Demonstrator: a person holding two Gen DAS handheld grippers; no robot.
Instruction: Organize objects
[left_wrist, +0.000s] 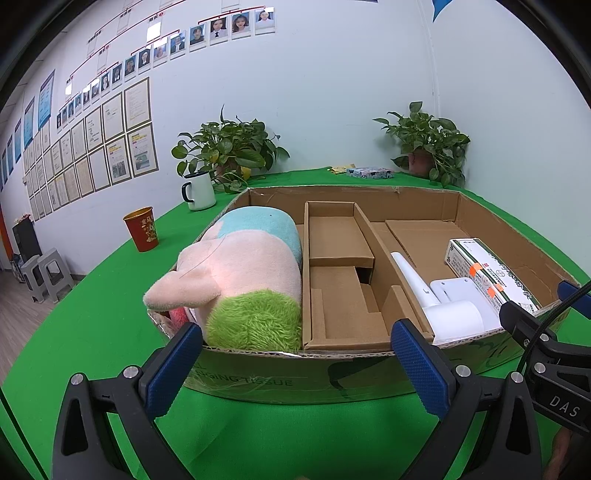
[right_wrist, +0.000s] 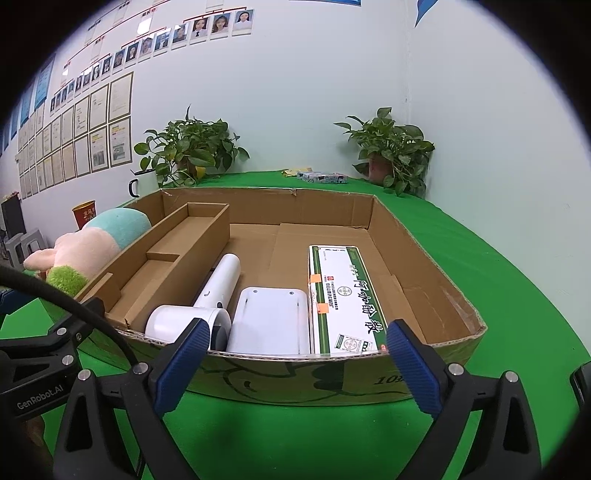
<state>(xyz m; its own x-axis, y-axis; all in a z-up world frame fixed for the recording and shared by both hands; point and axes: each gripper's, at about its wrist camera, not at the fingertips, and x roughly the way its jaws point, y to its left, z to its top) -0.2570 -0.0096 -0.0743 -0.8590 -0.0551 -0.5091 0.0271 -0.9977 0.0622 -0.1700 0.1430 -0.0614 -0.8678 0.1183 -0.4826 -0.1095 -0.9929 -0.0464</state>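
Looking left view: big cardboard box (left_wrist: 369, 362) fills the middle of the frame on the green table (left_wrist: 92, 332).
Left side of box: soft toy (left_wrist: 240, 273) lies in it, ear hanging over the edge.
Middle of box: brown cardboard tray (left_wrist: 340, 280), nothing in it.
Left gripper (left_wrist: 295, 365): wide open at the bottom, holding nothing.
Left out: white mug (left_wrist: 199, 190) and red cup (left_wrist: 142, 229), upper left, well apart from the box.

Right view, box: hair dryer (right_wrist: 210, 302), white flat thing (right_wrist: 269, 321) and green-and-white carton (right_wrist: 343, 295) lie side by side at its near wall.
Right gripper (right_wrist: 295, 362): wide open at the bottom, holding nothing.
Far back: small blue packet (right_wrist: 325, 178) on the table.
How far: I think mostly done; maybe the cups and packet are left.
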